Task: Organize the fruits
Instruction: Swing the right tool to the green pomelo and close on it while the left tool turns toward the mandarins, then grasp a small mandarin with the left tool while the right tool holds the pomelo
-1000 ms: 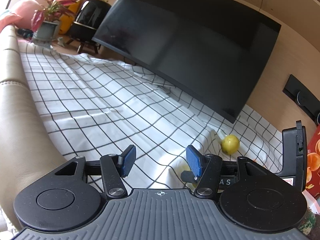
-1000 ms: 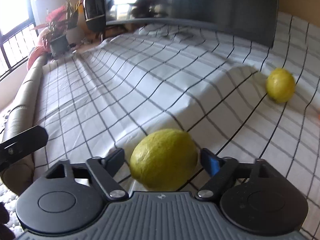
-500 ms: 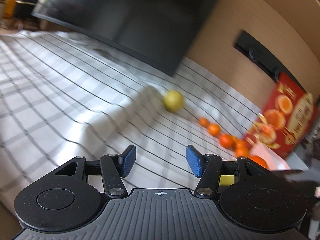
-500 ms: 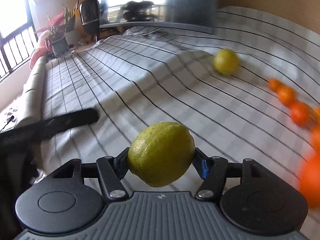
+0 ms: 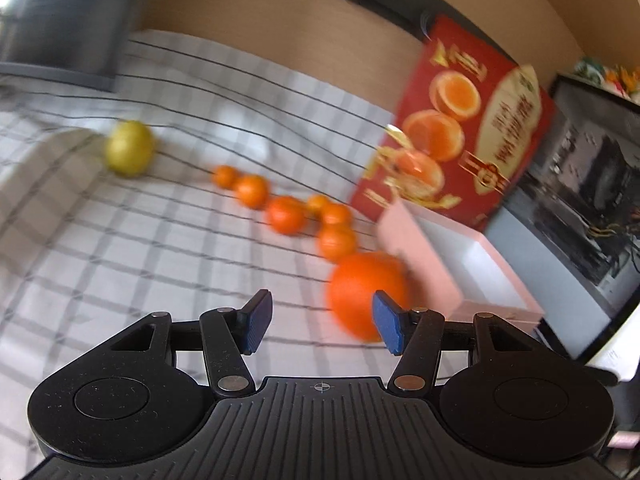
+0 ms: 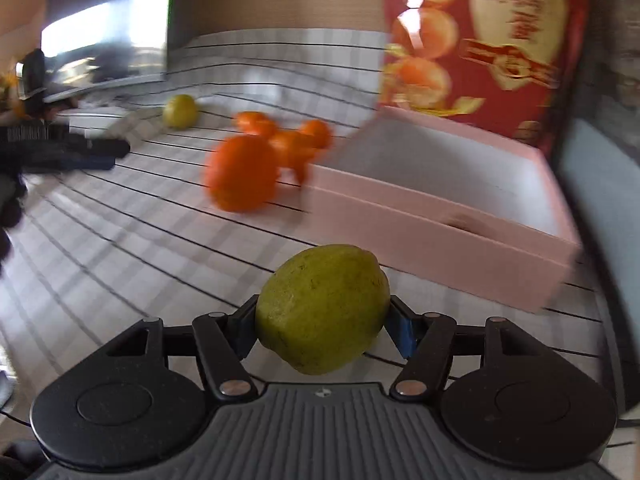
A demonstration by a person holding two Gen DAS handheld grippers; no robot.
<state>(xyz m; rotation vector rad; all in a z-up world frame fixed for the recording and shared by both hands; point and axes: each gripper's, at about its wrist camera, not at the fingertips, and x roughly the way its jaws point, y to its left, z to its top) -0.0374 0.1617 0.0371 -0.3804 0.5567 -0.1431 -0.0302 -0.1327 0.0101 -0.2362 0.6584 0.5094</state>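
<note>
My right gripper (image 6: 322, 330) is shut on a yellow-green lemon (image 6: 322, 307) and holds it above the checked cloth, in front of the open pink box (image 6: 440, 216). My left gripper (image 5: 316, 326) is open and empty, with a large orange (image 5: 362, 292) just beyond its right finger. A second lemon (image 5: 129, 153) lies far left on the cloth; it also shows in the right wrist view (image 6: 180, 110). Several small tangerines (image 5: 286, 214) lie in a row between that lemon and the box. The large orange (image 6: 242, 174) sits left of the box.
A red fruit carton (image 5: 460, 120) stands behind the pink box (image 5: 452, 256). A dark TV screen (image 5: 60, 20) leans at the far left. A dark framed panel (image 5: 592, 208) stands at the right. The left gripper shows as a dark shape (image 6: 60, 148) at the left of the right wrist view.
Both grippers swung right, from the TV side toward the oranges and the pink box. The right gripper closed on the lemon and lifted it. The left gripper stayed open.
</note>
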